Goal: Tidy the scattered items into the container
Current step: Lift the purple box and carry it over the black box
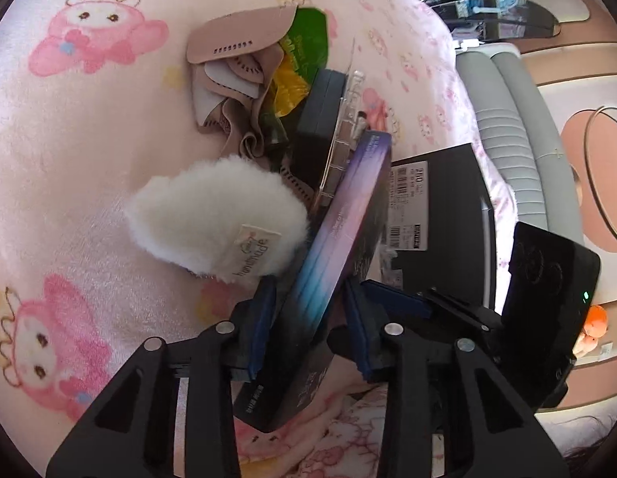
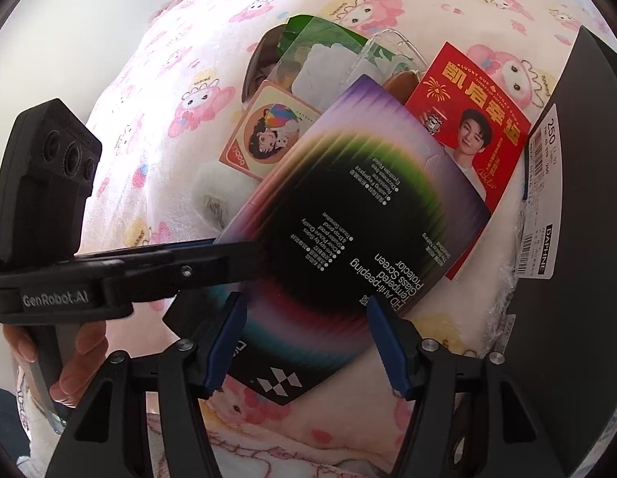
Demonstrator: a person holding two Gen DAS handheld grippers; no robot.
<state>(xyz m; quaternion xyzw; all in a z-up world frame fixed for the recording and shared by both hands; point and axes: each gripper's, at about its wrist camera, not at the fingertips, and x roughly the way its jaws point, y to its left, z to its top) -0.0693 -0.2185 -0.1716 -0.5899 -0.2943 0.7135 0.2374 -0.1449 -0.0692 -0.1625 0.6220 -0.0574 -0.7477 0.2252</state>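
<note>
Left wrist view: the left tool [image 1: 310, 318] straddles the lower edge of a flat screen-protector box [image 1: 340, 239], which stands tilted on edge on a pink cartoon-print blanket [image 1: 69, 159]; whether its blue pads [image 1: 264, 318] actually press the box cannot be told here. A white fluffy pouch [image 1: 217, 223] lies just left of the box, beige fabric pieces [image 1: 237, 63] and a green snack packet [image 1: 304, 51] behind it, and a black shoebox [image 1: 440, 219], probably the container, to the right. Right wrist view: the right tool [image 2: 306, 342] stands wide open, its pads on either side of the box [image 2: 348, 215] without pinching it, while the other tool's finger [image 2: 169, 267] reaches in from the left. The box looks light, stiff and glossy, likely slippery; its thin edges seem the best hold. A red leaflet [image 2: 479, 127], an illustrated card [image 2: 264, 135] and clear packaging [image 2: 388, 51] crowd behind, and the shoebox wall [image 2: 567, 239] hems the right side.
</note>
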